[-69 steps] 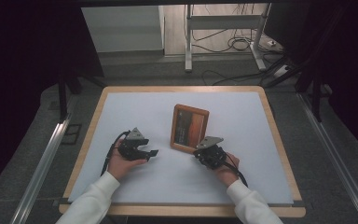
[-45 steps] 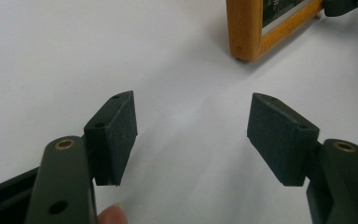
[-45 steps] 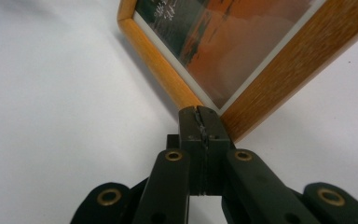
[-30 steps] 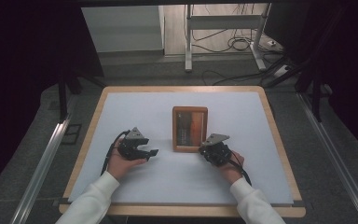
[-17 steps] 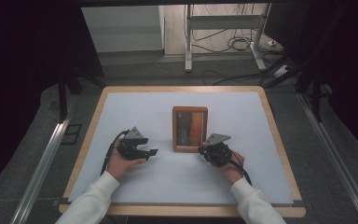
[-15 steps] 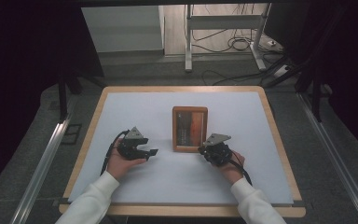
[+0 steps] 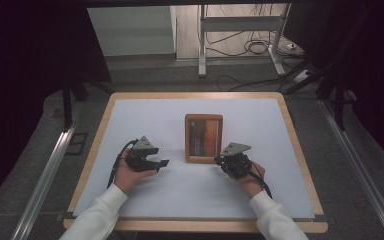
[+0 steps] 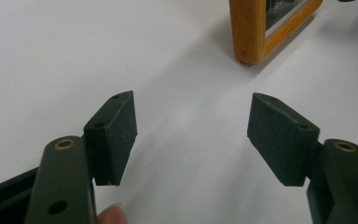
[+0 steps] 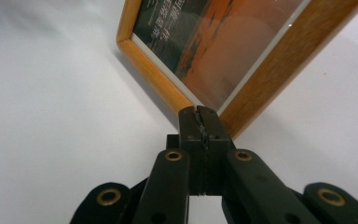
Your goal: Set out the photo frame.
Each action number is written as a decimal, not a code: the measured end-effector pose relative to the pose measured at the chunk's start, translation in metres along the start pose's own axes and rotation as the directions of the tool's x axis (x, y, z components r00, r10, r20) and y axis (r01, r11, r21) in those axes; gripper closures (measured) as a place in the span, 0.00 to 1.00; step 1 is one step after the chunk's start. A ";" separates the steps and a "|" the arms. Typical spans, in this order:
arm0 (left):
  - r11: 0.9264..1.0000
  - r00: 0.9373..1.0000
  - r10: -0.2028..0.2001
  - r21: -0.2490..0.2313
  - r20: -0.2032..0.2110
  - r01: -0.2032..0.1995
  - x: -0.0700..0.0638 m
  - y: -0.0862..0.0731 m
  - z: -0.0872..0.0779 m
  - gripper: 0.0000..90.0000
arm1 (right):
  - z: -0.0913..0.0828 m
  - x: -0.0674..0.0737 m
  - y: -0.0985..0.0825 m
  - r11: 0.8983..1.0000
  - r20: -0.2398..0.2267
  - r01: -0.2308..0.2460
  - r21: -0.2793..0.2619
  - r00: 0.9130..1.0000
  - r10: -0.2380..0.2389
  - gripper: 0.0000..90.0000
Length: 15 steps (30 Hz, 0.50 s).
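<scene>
Wooden picture frame (image 7: 203, 138), formerly skewed, now squared on the white table (image 7: 145, 115) just ahead of the right gripper (image 9: 199, 112), jaws pressed together at its near corner; left gripper (image 8: 191, 130), jaws spread and empty, frame ahead-right; straightening judged complete.

Your picture frame (image 7: 203, 138) has an orange-brown wooden border around a dark green and orange print. You work on a white table (image 7: 190, 200) edged in pale wood, sleeves white.
</scene>
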<state>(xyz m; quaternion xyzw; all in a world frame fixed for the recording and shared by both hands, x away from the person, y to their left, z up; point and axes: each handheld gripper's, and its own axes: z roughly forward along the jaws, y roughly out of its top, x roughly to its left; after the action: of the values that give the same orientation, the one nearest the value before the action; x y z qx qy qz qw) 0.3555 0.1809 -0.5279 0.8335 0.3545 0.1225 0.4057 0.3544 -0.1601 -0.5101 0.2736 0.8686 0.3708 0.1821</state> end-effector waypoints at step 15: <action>1.000 1.000 0.009 -0.004 0.007 -0.009 -0.007 0.000 -0.004 0.36 | -0.048 -0.017 -0.027 0.997 -0.063 -0.071 -0.034 0.996 0.069 0.67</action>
<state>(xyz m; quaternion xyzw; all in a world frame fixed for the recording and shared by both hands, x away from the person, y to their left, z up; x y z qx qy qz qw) 0.3482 0.1784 -0.5242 0.8347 0.3489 0.1223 0.4081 0.3330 -0.2122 -0.4966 0.2889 0.8567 0.4011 0.1472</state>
